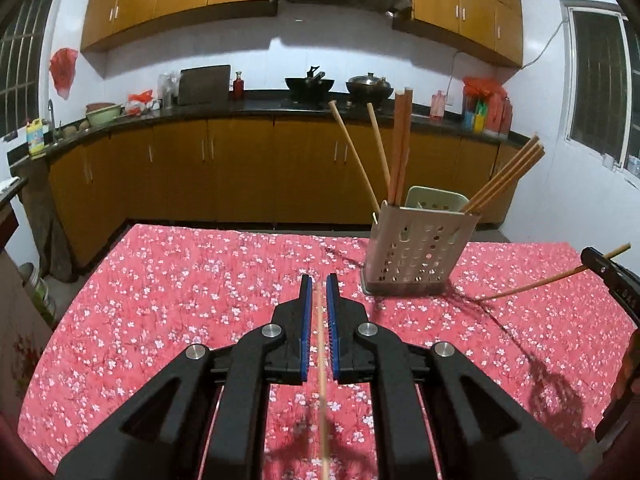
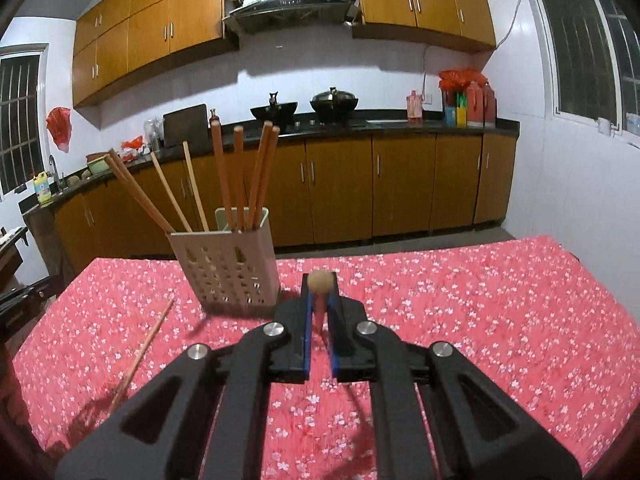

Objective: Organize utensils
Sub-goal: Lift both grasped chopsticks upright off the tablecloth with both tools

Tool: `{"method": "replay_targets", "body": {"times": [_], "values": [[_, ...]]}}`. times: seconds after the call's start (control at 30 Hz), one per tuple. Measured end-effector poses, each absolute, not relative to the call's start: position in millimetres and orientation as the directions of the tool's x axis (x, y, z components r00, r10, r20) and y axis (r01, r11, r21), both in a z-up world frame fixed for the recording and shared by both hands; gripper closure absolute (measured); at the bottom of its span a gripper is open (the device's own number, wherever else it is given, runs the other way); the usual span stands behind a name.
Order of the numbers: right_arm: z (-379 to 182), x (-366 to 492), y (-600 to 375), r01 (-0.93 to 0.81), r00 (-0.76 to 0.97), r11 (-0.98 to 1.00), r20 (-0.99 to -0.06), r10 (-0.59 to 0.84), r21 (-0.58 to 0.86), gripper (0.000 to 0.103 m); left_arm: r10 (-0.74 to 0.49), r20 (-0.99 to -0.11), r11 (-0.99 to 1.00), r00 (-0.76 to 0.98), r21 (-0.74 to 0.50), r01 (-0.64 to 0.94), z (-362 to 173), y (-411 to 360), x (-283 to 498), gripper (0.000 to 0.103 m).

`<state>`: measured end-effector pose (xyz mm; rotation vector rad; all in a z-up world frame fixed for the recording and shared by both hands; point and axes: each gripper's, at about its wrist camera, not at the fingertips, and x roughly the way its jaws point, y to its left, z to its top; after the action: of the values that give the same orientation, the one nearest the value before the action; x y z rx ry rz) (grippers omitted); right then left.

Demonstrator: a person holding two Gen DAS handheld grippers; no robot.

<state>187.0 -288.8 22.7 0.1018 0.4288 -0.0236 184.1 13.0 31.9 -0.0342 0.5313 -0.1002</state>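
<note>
A beige perforated utensil holder (image 1: 418, 248) stands on the red floral tablecloth (image 1: 180, 280) with several chopsticks (image 1: 400, 148) in it; it also shows in the right wrist view (image 2: 228, 268). My left gripper (image 1: 319, 286) holds its jaws nearly closed around a pale chopstick (image 1: 322, 380) that runs back between the fingers. My right gripper (image 2: 320, 286) is shut on a reddish chopstick (image 2: 320, 280), seen end-on, to the right of the holder. In the left wrist view that gripper (image 1: 612, 276) shows at the right edge with its chopstick (image 1: 532, 284) slanting down toward the table.
Wooden kitchen cabinets (image 1: 240, 172) and a dark counter (image 1: 280, 106) with woks and bottles lie beyond the table's far edge. The left gripper's chopstick (image 2: 142, 352) slants over the cloth left of the holder in the right wrist view.
</note>
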Motion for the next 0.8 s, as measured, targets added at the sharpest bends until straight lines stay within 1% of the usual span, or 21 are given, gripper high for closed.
{"method": "replay_targets", "body": {"times": [0.13, 0.17, 0.33, 0.37, 0.4, 0.47, 0.53, 0.63, 0.67, 0.7, 0.73, 0.77, 0.8], "values": [[20, 184, -288, 0.039, 0.908, 0.995, -0.419, 0.005, 0.097, 0.095, -0.121, -0.573, 0.992, 0.810, -0.035, 0.123, 8, 10, 185, 0.095], [19, 183, -288, 0.038, 0.907, 0.994, -0.422, 0.007, 0.098, 0.095, -0.126, -0.606, 0.990, 0.785, -0.030, 0.137, -6, 7, 186, 0.095], [17, 183, -287, 0.037, 0.904, 0.994, -0.428, 0.009, 0.100, 0.095, -0.163, -0.679, 0.984, 0.715, -0.063, 0.165, -44, 5, 184, 0.092], [16, 183, -287, 0.037, 0.903, 0.994, -0.429, 0.010, 0.102, 0.095, -0.164, -0.687, 0.984, 0.708, -0.064, 0.166, -49, 3, 184, 0.087], [16, 183, -287, 0.035, 0.903, 0.994, -0.430, 0.013, 0.103, 0.095, -0.163, -0.697, 0.984, 0.698, -0.066, 0.165, -55, 2, 184, 0.078], [15, 183, -286, 0.034, 0.902, 0.994, -0.432, 0.013, 0.100, 0.095, -0.169, -0.710, 0.984, 0.684, -0.077, 0.163, -64, 2, 183, 0.071], [15, 182, -286, 0.034, 0.902, 0.994, -0.432, 0.013, 0.100, 0.095, -0.180, -0.721, 0.982, 0.670, -0.089, 0.168, -72, 1, 183, 0.071], [14, 183, -285, 0.035, 0.902, 0.994, -0.432, 0.013, 0.102, 0.095, -0.162, -0.746, 0.984, 0.646, -0.071, 0.164, -81, -2, 184, 0.071], [13, 183, -285, 0.035, 0.902, 0.994, -0.432, 0.013, 0.102, 0.095, -0.153, -0.757, 0.985, 0.635, -0.064, 0.161, -85, -3, 184, 0.074], [13, 183, -285, 0.034, 0.902, 0.994, -0.432, 0.013, 0.101, 0.095, -0.143, -0.767, 0.986, 0.626, -0.057, 0.156, -90, -4, 185, 0.082], [13, 183, -285, 0.034, 0.902, 0.994, -0.432, 0.012, 0.100, 0.095, -0.131, -0.769, 0.987, 0.625, -0.045, 0.152, -93, -4, 185, 0.083], [13, 183, -285, 0.035, 0.902, 0.994, -0.432, 0.012, 0.101, 0.095, -0.133, -0.768, 0.987, 0.627, -0.043, 0.157, -94, -5, 184, 0.088], [13, 183, -285, 0.036, 0.902, 0.994, -0.432, 0.012, 0.103, 0.095, -0.125, -0.768, 0.988, 0.628, -0.035, 0.153, -95, -6, 184, 0.091]]}}
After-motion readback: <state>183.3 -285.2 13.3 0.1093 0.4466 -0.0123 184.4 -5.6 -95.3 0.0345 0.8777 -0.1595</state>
